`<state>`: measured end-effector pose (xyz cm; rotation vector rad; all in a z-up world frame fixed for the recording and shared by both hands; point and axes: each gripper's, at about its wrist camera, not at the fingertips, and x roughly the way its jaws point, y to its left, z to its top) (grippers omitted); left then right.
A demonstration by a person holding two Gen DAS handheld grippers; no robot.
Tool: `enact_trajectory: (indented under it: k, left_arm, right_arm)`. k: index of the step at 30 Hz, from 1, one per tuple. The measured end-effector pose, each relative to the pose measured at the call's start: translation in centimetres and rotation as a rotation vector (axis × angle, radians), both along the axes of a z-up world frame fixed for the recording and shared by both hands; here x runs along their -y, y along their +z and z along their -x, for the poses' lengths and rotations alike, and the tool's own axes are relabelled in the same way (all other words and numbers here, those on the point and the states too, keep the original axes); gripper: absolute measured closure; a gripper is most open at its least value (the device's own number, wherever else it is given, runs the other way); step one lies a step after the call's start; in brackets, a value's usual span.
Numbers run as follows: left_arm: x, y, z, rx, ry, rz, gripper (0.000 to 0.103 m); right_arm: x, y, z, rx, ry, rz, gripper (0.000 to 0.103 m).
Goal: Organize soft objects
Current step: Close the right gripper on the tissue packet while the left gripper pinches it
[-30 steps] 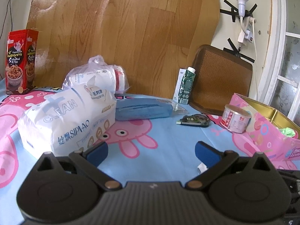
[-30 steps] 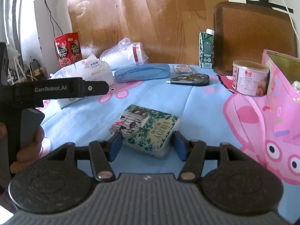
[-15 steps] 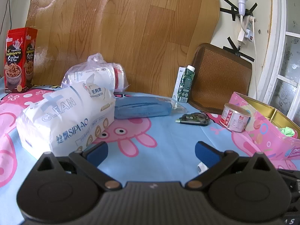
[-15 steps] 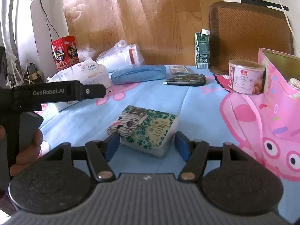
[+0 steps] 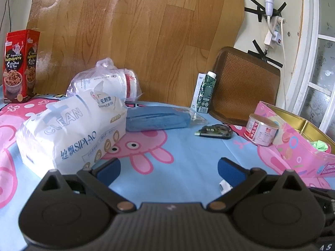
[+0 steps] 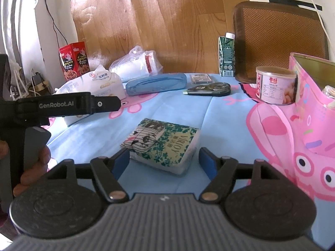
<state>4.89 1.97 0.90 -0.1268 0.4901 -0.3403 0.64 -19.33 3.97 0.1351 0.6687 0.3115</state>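
Observation:
A small green-patterned tissue pack [image 6: 165, 144] lies flat on the cartoon tablecloth [image 6: 219, 113], between the fingers of my right gripper [image 6: 164, 161]. The jaws are opening: the left pad sits at the pack's edge, and a gap shows at the right pad. My left gripper [image 5: 169, 167] stands open over bare cloth with nothing between its fingers. A large white tissue pack [image 5: 71, 129] lies just to its left. Behind that are a clear bag of white rolls [image 5: 108, 83] and a blue pouch [image 5: 157, 119]. The left gripper's body [image 6: 62, 106], held by a hand [image 6: 35, 167], shows in the right wrist view.
An open pink tin box [image 5: 293, 144] stands at the right with a small can [image 5: 261, 131] beside it. A correction-tape dispenser [image 5: 215, 130], a green carton [image 5: 206, 92] and a red snack box [image 5: 19, 64] stand farther back. A wooden board closes off the back.
My right gripper's jaws have widened off the green tissue pack, which stays on the cloth. The left gripper has kept still and open.

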Motion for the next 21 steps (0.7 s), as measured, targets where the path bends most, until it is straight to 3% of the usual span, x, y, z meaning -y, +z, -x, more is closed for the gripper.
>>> enact_trajectory:
  k: [21]
  left_arm:
    - [0.12,0.03,-0.03,-0.004,-0.017,-0.004,0.001]
  right_arm:
    - [0.17,-0.04,0.02,-0.002,-0.020,-0.002,0.023]
